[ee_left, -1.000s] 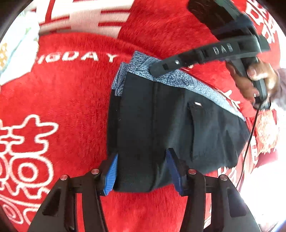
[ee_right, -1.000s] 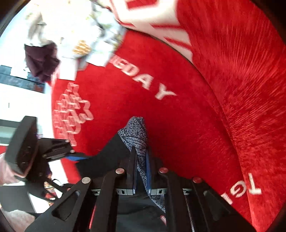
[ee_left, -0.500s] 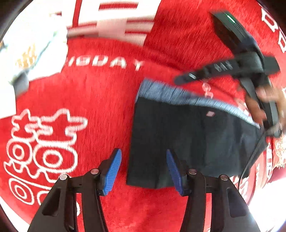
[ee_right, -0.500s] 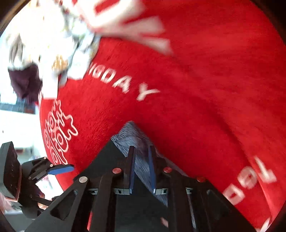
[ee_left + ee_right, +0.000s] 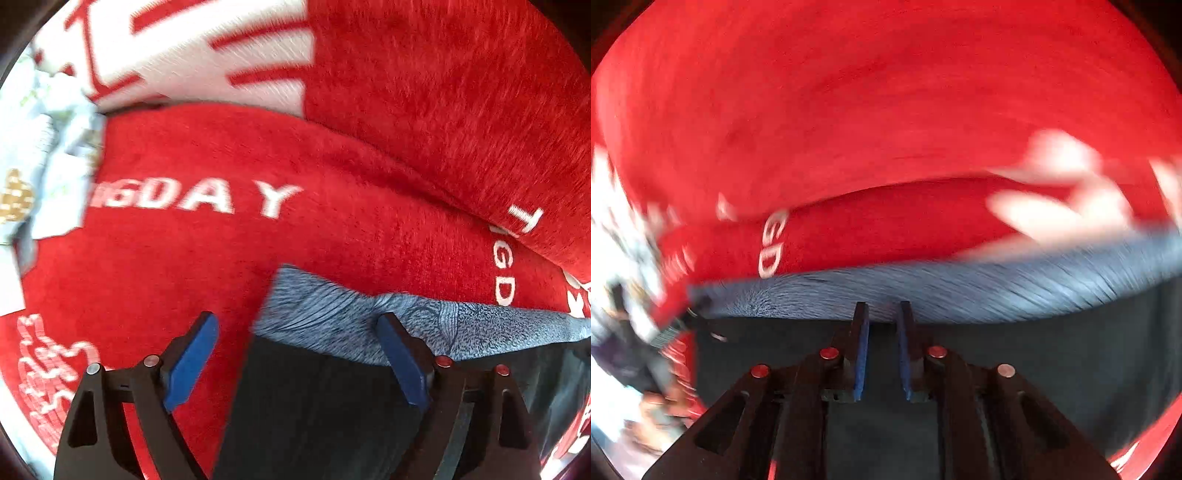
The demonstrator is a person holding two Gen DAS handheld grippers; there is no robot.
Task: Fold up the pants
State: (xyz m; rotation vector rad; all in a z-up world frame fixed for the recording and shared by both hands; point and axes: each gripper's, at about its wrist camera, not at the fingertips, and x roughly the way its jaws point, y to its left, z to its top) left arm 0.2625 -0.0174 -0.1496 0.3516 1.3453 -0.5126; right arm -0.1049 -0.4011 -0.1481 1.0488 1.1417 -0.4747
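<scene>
The folded dark pants [image 5: 314, 406] with a blue patterned waistband [image 5: 332, 314] lie flat on the red blanket [image 5: 221, 258]. My left gripper [image 5: 299, 358] is open and empty, its blue pads either side of the pants' left waistband corner. In the right wrist view the pants [image 5: 1052, 369] fill the lower half, the waistband [image 5: 960, 291] running across. My right gripper [image 5: 882, 332] hovers over the dark cloth just below the waistband, its jaws a narrow gap apart with nothing between them. The view is blurred.
The red blanket carries white lettering [image 5: 207, 199] and white patterns [image 5: 51, 369]. A red and white cushion [image 5: 443, 92] rises behind. Pale crumpled cloth [image 5: 44, 155] lies at the far left.
My right gripper has let go of the waistband and swung right along it. My left gripper has moved forward from the pants' bottom edge to the waistband corner.
</scene>
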